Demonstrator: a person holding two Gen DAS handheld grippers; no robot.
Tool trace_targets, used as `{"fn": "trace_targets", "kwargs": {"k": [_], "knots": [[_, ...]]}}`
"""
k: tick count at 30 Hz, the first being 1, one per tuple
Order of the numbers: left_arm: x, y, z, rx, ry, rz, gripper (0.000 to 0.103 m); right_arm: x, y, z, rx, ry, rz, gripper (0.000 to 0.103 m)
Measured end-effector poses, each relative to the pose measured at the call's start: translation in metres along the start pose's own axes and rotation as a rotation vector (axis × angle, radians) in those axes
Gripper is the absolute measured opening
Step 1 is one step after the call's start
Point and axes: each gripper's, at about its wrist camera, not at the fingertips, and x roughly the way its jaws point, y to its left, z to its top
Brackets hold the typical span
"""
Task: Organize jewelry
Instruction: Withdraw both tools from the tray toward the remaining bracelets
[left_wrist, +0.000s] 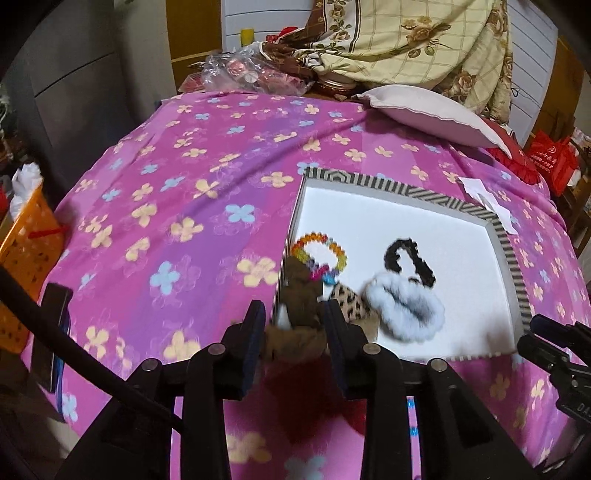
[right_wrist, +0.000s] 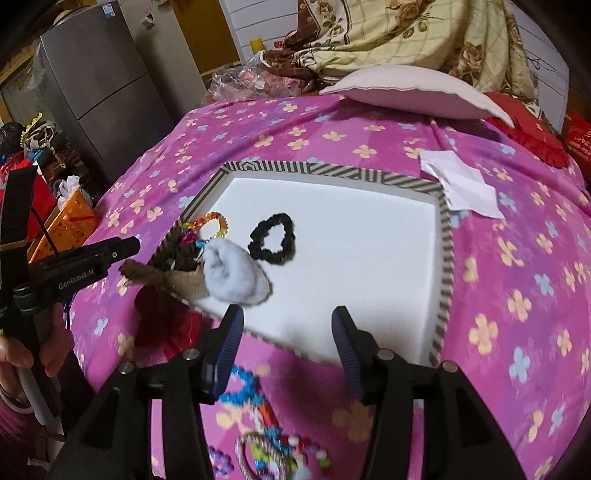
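Note:
A striped-rim tray (left_wrist: 511, 254) (right_wrist: 445, 236) with a white floor lies on the pink flowered bedspread. In it lie a coloured bead bracelet (left_wrist: 338, 253) (right_wrist: 221, 221), a black scrunchie (left_wrist: 413, 258) (right_wrist: 273, 236), a white furry scrunchie (left_wrist: 410, 308) (right_wrist: 236, 277) and a leopard-print piece (left_wrist: 349, 302). My left gripper (left_wrist: 295, 321) is shut on a brown fabric hair tie (left_wrist: 299, 295) (right_wrist: 147, 273) at the tray's near left corner. My right gripper (right_wrist: 288, 325) is open and empty over the tray's near edge. Loose bead jewelry (right_wrist: 266, 424) lies on the bed below it.
A red item (left_wrist: 306, 398) (right_wrist: 166, 325) lies on the bed by the tray's near corner. White paper (right_wrist: 461, 184) lies beyond the tray's far right corner. A pillow (right_wrist: 406, 92) and folded quilts sit at the back. An orange basket (left_wrist: 26, 266) stands left of the bed.

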Motion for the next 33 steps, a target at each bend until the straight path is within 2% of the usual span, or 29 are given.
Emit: {"fn": "trace_targets", "kwargs": {"k": [13,15,33], "knots": [[-0.033,-0.014,-0.045,-0.002,-0.016,-0.001,0.054,-0.029,-0.005,-0.048,0.046,-0.033,-0.007,0.053],[-0.038,-0.017,-0.050,0.004,-0.025,0.005,0.054,-0.032,-0.004,-0.054,0.048,-0.035,-0.015,0.056],[-0.054,-0.027,-0.084,0.020,-0.025,0.008,0.054,-0.039,-0.002,-0.097,0.038,-0.002,-0.041,0.058]]}}
